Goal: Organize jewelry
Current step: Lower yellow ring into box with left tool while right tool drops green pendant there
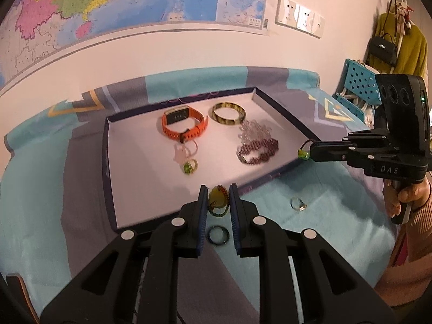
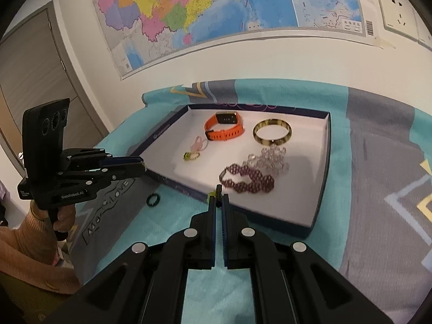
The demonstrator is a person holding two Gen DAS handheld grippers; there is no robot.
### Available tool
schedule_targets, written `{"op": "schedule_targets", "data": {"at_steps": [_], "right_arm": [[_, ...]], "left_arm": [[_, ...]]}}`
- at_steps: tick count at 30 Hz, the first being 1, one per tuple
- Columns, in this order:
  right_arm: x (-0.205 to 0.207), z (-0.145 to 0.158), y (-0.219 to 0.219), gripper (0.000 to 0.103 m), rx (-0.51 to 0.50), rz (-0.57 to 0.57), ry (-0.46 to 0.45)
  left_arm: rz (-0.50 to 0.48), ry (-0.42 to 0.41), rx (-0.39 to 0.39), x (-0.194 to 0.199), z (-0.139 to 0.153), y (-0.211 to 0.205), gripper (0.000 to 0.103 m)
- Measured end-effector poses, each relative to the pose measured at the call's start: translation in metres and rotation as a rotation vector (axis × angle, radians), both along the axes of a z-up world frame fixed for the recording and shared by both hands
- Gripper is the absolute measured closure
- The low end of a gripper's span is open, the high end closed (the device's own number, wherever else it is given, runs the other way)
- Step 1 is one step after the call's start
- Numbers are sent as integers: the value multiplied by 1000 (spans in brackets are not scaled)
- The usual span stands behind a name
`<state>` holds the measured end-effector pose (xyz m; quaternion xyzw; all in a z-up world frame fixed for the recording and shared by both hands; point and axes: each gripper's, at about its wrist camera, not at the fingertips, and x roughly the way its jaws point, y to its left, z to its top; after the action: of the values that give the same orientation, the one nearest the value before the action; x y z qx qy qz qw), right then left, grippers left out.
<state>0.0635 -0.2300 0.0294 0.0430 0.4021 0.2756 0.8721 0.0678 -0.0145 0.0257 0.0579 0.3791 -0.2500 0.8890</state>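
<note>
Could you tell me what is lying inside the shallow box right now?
Inside the box: an orange watch, a bangle, purple beaded jewelry, clear beads and small rings. Nothing hidden except under the bead piles.

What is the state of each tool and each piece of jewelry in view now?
Left tool: shut on the pendant, above the cloth.
Right tool: shut on a cord charm.
Tray: open, on the cloth.
Watch: in tray, strap buckled.
Bangle: flat in tray.
Purple bracelet: in tray, touching clear beads.
Dark ring: on cloth, outside tray.
Silver ring: on cloth, outside tray.
</note>
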Motion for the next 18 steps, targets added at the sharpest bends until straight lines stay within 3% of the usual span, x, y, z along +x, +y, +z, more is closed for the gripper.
{"op": "schedule_targets", "data": {"at_steps": [18], "right_arm": [[47, -18, 17, 100, -40, 4, 54]], "left_arm": [[58, 70, -6, 50, -22, -3, 86]]}}
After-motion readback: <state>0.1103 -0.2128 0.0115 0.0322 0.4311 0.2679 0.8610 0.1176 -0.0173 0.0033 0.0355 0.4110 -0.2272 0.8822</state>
